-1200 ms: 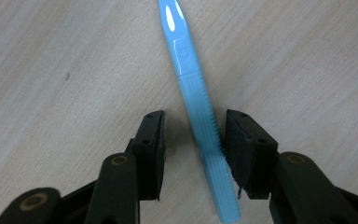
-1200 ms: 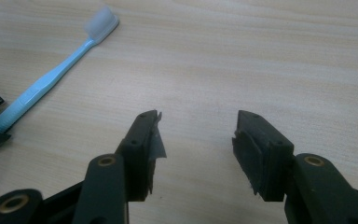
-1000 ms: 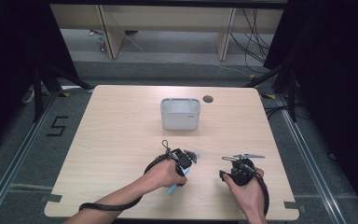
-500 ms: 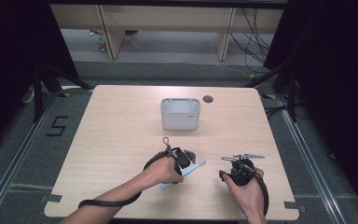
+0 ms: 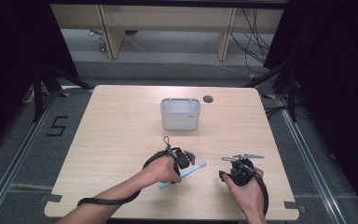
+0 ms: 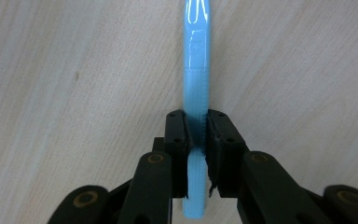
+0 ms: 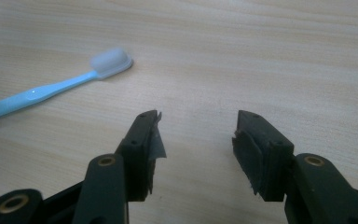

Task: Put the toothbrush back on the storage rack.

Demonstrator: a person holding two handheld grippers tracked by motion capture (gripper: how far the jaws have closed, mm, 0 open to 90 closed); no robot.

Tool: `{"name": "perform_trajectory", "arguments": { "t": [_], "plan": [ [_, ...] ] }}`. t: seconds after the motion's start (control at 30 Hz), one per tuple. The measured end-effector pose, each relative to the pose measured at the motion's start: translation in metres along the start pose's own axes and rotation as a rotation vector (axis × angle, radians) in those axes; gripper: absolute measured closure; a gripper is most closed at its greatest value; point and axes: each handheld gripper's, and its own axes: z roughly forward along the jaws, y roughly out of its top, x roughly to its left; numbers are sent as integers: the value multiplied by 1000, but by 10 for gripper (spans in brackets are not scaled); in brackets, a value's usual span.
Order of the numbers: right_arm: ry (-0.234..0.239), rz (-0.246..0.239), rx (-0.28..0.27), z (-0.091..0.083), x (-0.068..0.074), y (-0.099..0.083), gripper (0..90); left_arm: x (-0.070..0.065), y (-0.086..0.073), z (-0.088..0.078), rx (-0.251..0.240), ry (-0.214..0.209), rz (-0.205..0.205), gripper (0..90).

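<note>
My left gripper had just been closing, and its jaws now sat clamped on the handle of the blue toothbrush, the pads pressing it from both sides. A second before, the brush had lain steeply under my left hand; since then it had swung round, so that its white head pointed toward my right hand and its tail poked out below my left fist. The toothbrush lay low over the wooden table, near the front edge, between my two hands; whether it rested on the wood I could not tell. My right gripper had kept its place, jaws standing wide apart with only bare wood between them, the brush head well off to one side. The grey bin stood unchanged farther up the table, well apart from both hands.
</note>
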Motion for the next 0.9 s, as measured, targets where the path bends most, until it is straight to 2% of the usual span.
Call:
{"name": "perform_trajectory", "arguments": {
  "t": [0.07,0.4,0.47,0.53,0.57,0.6,0.63,0.73,0.77,0.8,0.83,0.87,0.9],
  "plan": [
    [20,3,-2,0,0,0,501,0,0,0,-1,-1,2,785],
    [18,9,3,-1,0,0,501,1,-3,-1,-5,-1,12,785],
    [-1,-4,1,1,0,0,501,2,-4,-2,-16,-1,16,785],
    [2,14,6,0,1,0,501,2,-4,-3,-24,-2,10,785],
    [11,1,-3,1,0,0,501,2,-4,-3,-24,-2,10,785],
    [25,25,-2,0,2,0,501,2,-5,-5,-39,-2,7,785],
    [4,-5,-10,1,0,0,501,3,-5,-7,-35,-2,18,785],
    [1,-5,-4,0,0,0,500,3,-7,-11,-59,-3,19,785],
    [29,8,-10,-2,2,0,498,3,-8,-13,-68,-4,22,785],
    [37,4,-20,0,2,0,495,4,-12,-16,-109,-4,10,785],
    [50,5,-29,0,2,0,494,5,-14,-19,-112,-1,17,785],
    [48,-30,-46,1,0,-1,493,6,-16,-21,-144,0,14,785],
    [48,-30,-46,1,0,-1,493,6,-16,-21,-144,0,14,785]
  ]
}}
